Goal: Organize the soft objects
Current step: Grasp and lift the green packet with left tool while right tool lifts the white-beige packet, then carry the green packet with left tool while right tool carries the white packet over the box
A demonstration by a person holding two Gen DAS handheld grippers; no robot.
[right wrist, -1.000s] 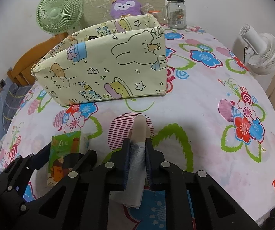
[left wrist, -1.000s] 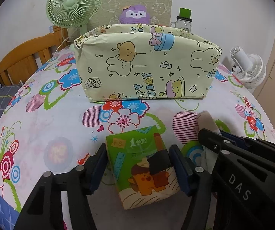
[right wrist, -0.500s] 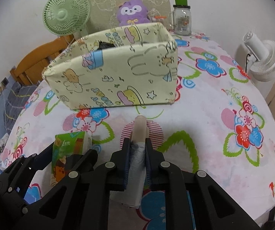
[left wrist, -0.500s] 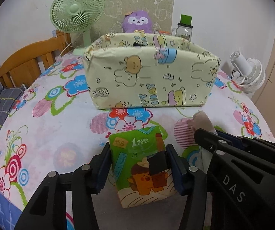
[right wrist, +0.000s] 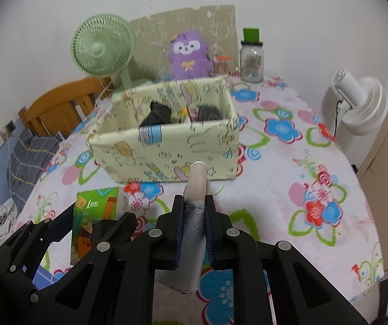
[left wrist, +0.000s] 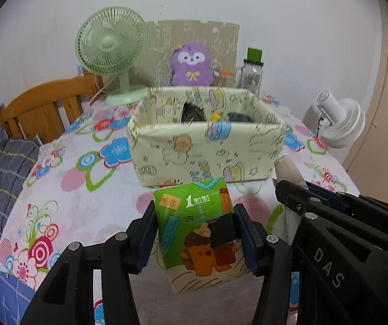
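Above the flowered table (right wrist: 288,178), both grippers are carrying loads toward the fabric storage box (left wrist: 207,151). The left gripper (left wrist: 196,239) has its fingers (left wrist: 146,239) clamped on either flank of a green tissue pack (left wrist: 199,230), squeezing the soft sides so the pack sits upright between the pads, clear of the cloth below. The right gripper (right wrist: 195,231) has its fingers (right wrist: 179,233) pressed nearly together on a grey plastic-bag roll (right wrist: 194,216), gripped around the middle so the pale cardboard core pokes forward, straight at the box wall. Both loads hang just short of the box, tissue pack on the left, roll on the right. The box stands open-topped, and dark rolled items already lie inside (socks perhaps, too blurred to say), so there looks to be room near the front wall. Behind it, a green fan (left wrist: 111,54), a purple plush toy (left wrist: 191,63) and a glass jar (right wrist: 252,59) line the wall, well out of the way.
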